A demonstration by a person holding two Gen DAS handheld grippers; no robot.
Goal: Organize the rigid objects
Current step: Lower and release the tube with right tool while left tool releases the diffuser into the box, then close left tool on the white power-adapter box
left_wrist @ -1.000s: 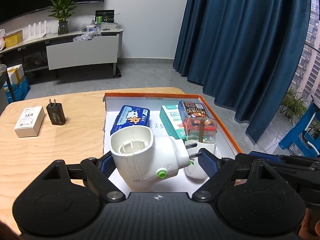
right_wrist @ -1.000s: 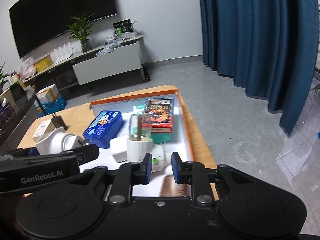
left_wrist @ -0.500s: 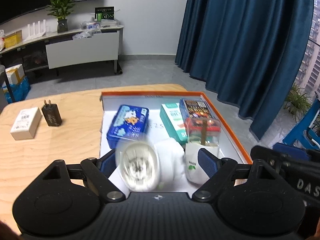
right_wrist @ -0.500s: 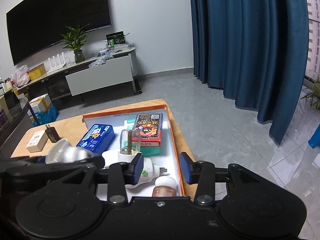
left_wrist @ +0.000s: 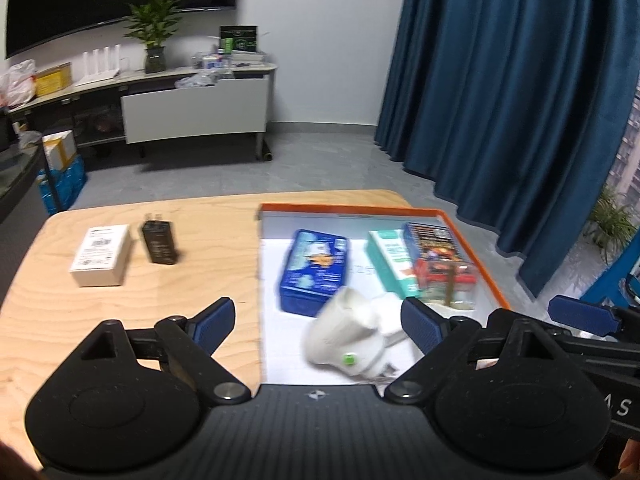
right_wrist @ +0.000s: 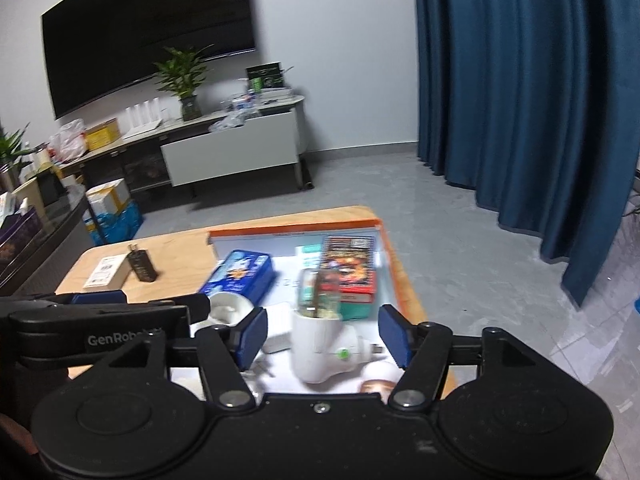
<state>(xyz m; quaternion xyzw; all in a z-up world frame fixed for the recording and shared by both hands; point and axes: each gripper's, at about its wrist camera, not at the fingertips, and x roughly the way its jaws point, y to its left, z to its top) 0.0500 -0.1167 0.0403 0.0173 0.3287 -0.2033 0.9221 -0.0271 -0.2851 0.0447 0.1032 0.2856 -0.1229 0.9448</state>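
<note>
Both grippers are opening over the orange-rimmed tray (left_wrist: 472, 240) at lower right of the left wrist frame. Left gripper (left_wrist: 318, 324): jaws are spreading apart, pads clear of the white plug adapter (left_wrist: 344, 338), which is lying tilted on the tray floor between them, blurred. Right gripper (right_wrist: 320, 330): jaws are also widening; a second white adapter (right_wrist: 320, 350) with a clear jar (right_wrist: 320, 292) behind it is sitting between the pads, untouched.

Risks, as judged:
- The tilted adapter may be rolling yet; it could knock the blue tin (left_wrist: 314, 270) just beyond it.
- The near end of the tray is getting crowded, so either pad could be clipping an adapter or toppling the jar on withdrawal.

Count:
- white adapters: 2
- blue tin: 1
- teal box (left_wrist: 390, 256): 1
- dark printed box (left_wrist: 434, 242): 1
- jar: 1
- outside the tray, on the wooden table (left_wrist: 120, 320), centre left: white carton (left_wrist: 102, 254) 1, black charger (left_wrist: 160, 242) 1
</note>
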